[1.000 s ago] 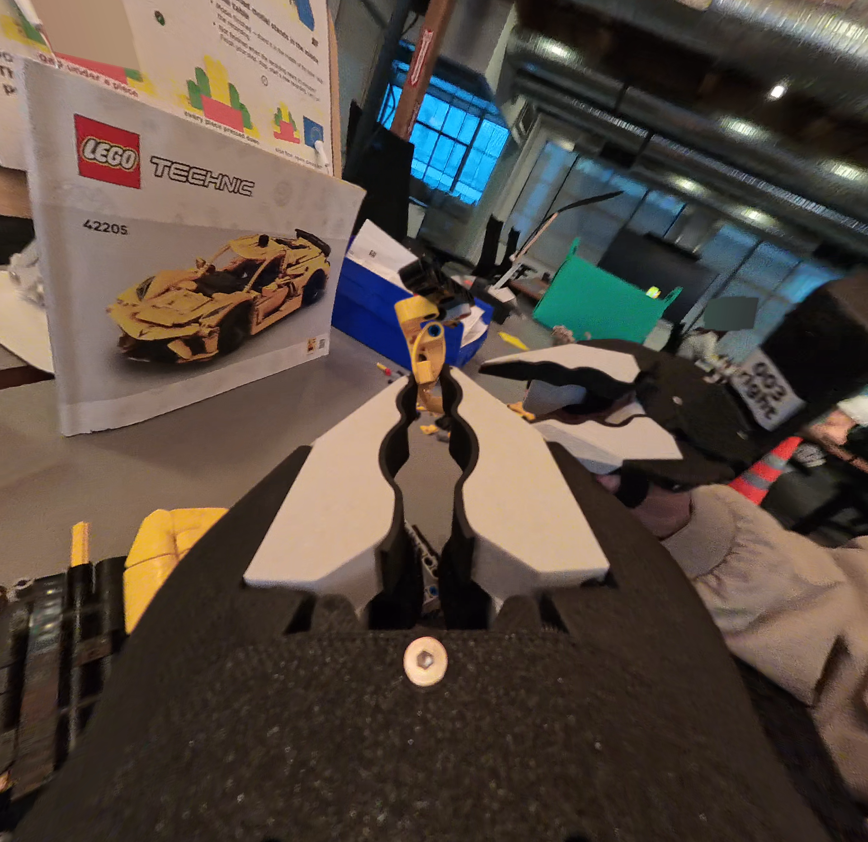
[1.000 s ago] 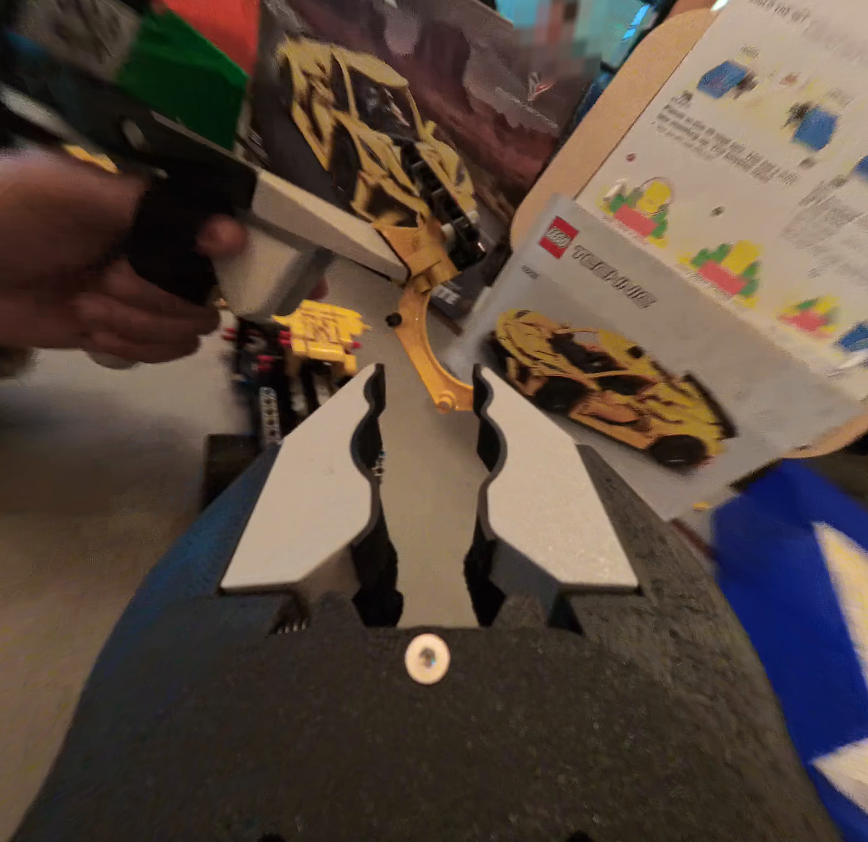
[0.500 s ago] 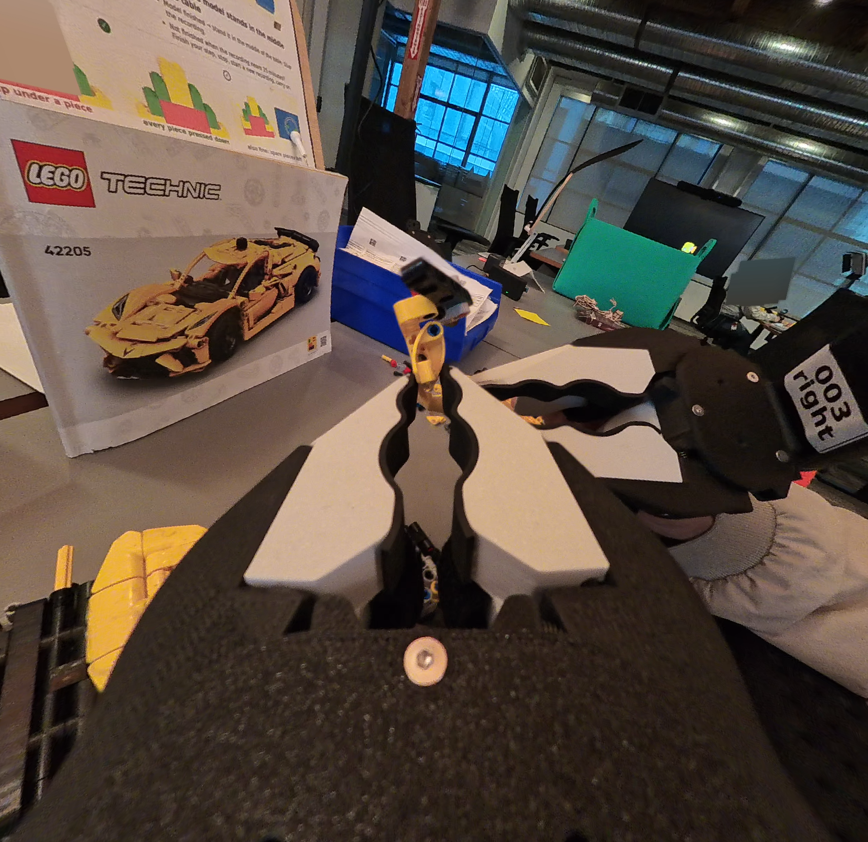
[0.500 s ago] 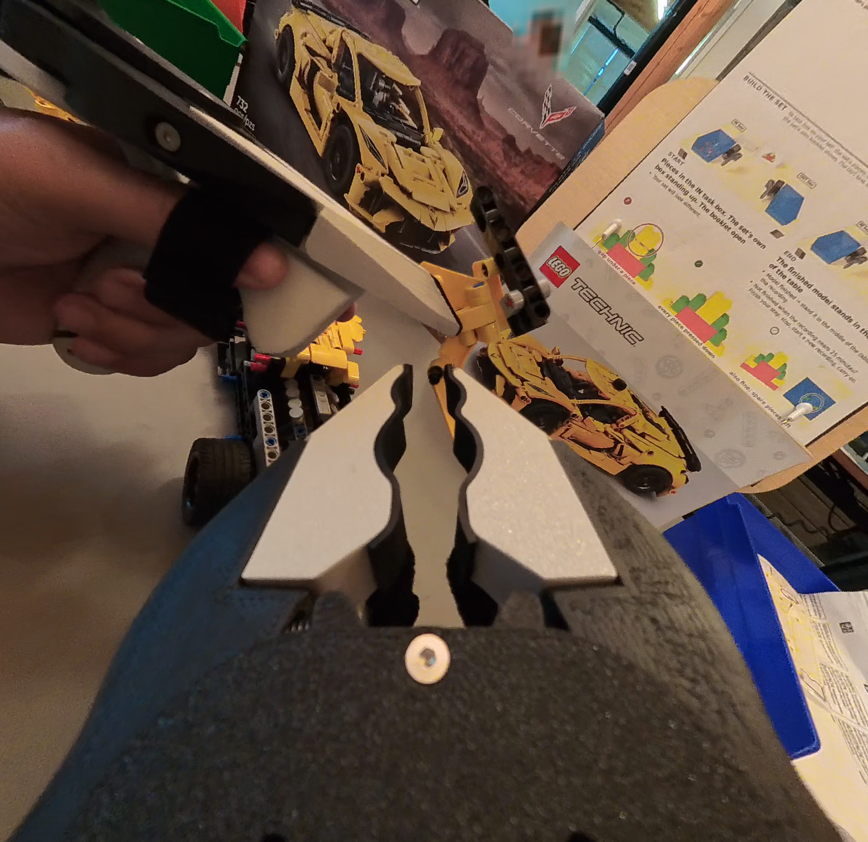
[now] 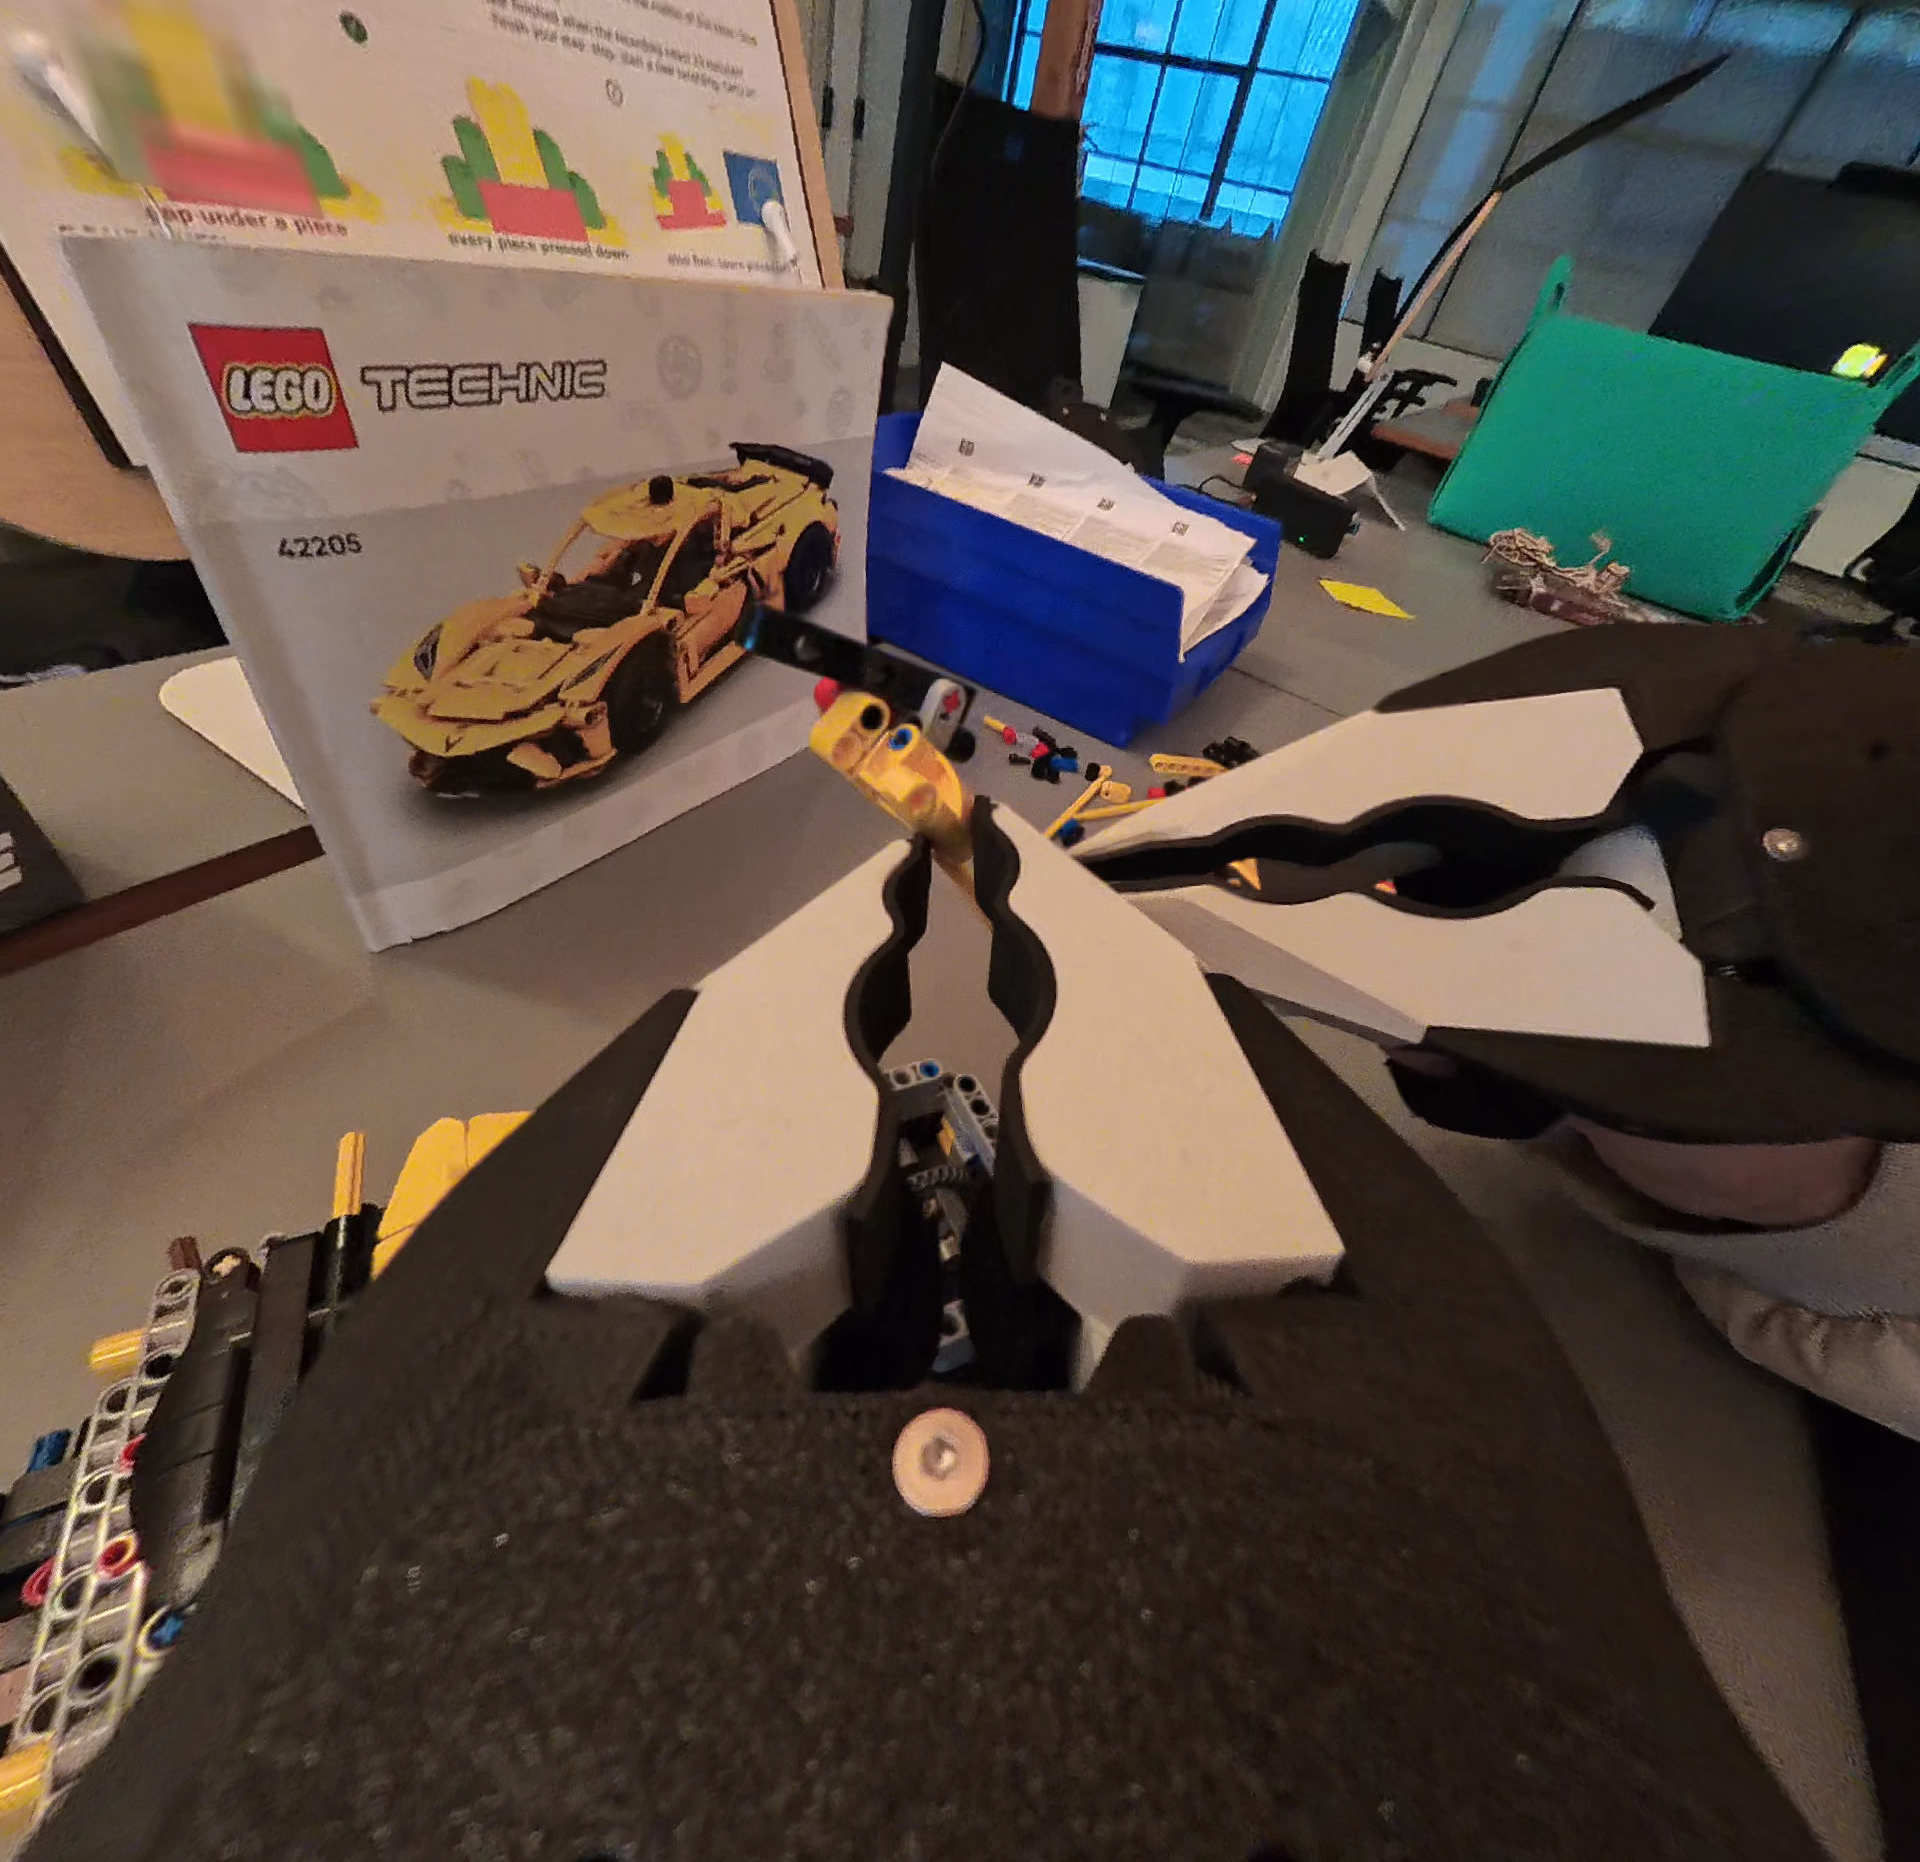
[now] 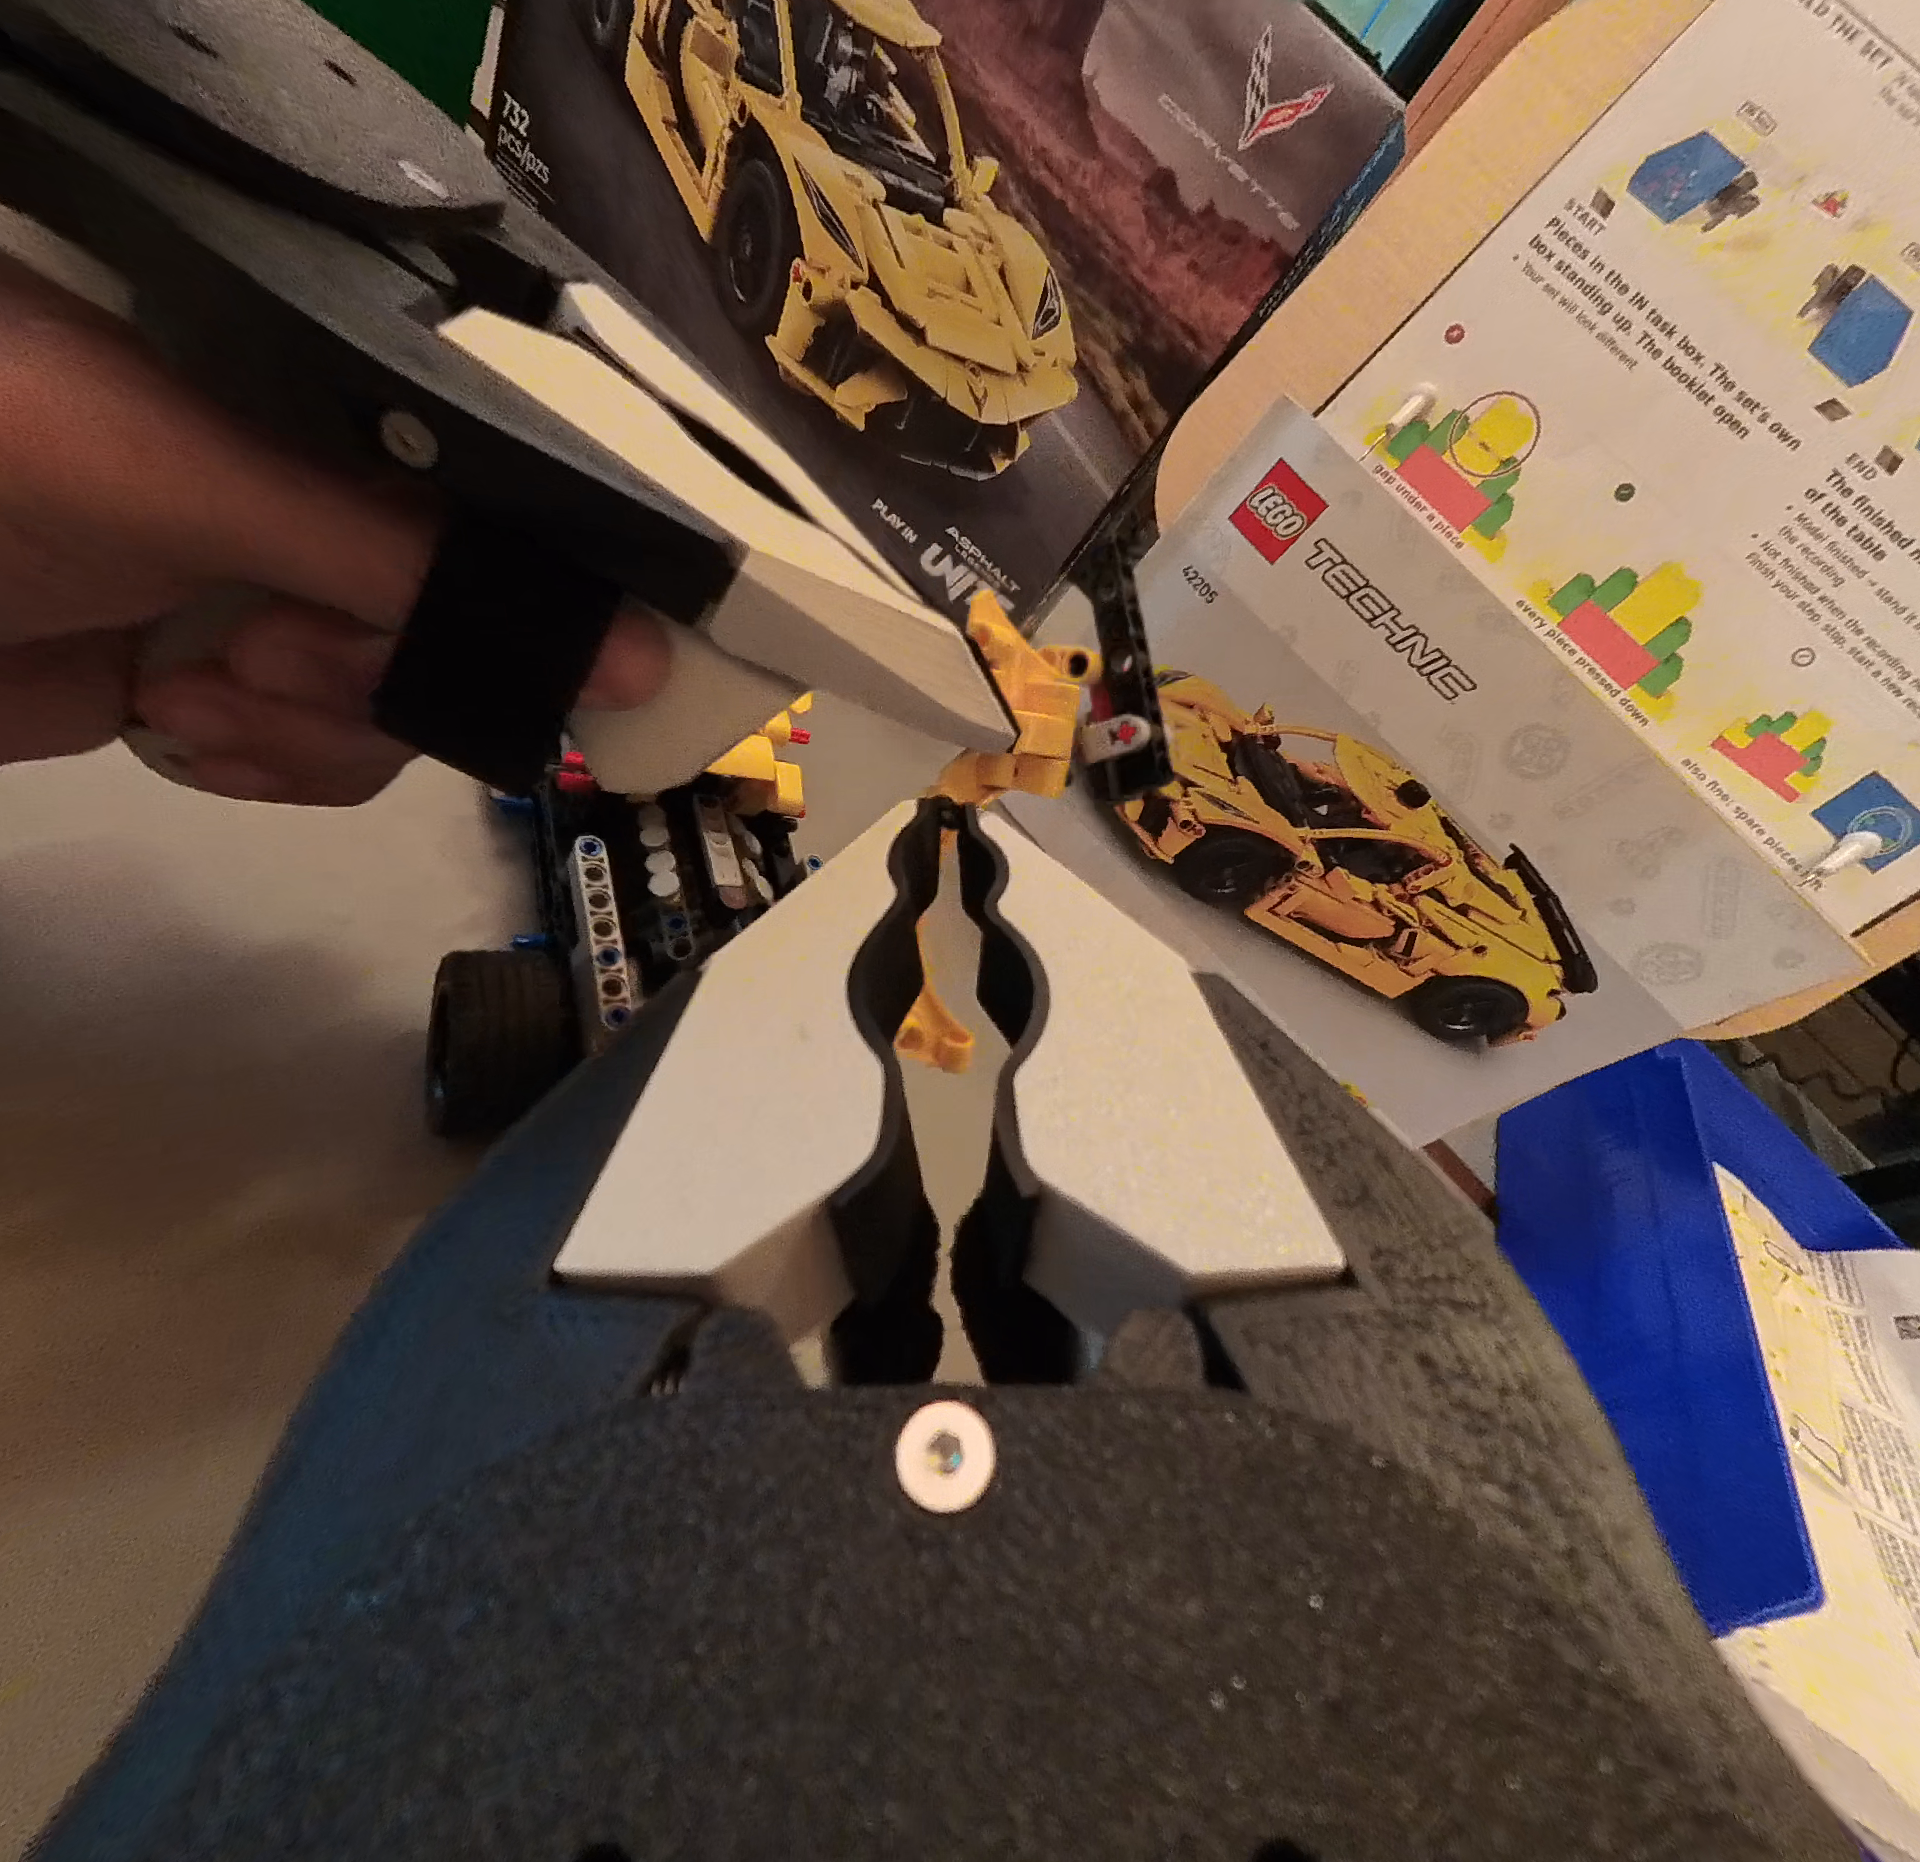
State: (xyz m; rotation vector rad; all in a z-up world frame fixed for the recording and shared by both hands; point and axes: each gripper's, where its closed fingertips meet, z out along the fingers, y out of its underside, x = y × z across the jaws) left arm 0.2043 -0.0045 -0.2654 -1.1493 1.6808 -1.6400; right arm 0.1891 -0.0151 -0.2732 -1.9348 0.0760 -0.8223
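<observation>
My left gripper (image 5: 951,838) is shut on a small yellow brick assembly (image 5: 891,768) with a black beam (image 5: 831,657) on its far end, held above the grey table (image 5: 260,1033). My right gripper (image 6: 945,825) is shut on the curved yellow arm (image 6: 935,1033) of the same assembly (image 6: 1023,721). The two grippers meet tip to tip: the right one (image 5: 1086,856) comes in from the right in the left wrist view, the left one (image 6: 987,716) from the left in the right wrist view. A partly built model car chassis (image 6: 623,908) lies below them; it also shows in the left wrist view (image 5: 114,1449).
A building-set booklet (image 5: 520,586) stands against an instruction board (image 5: 468,77). A blue bin (image 5: 1039,617) with papers sits behind, and loose small parts (image 5: 1049,758) lie before it. The set's box (image 6: 883,202) stands at the back. A green bin (image 5: 1662,482) is far right.
My right gripper has gone from open to shut on the yellow arm. The left gripper has tilted the assembly, so the black beam now points left.
</observation>
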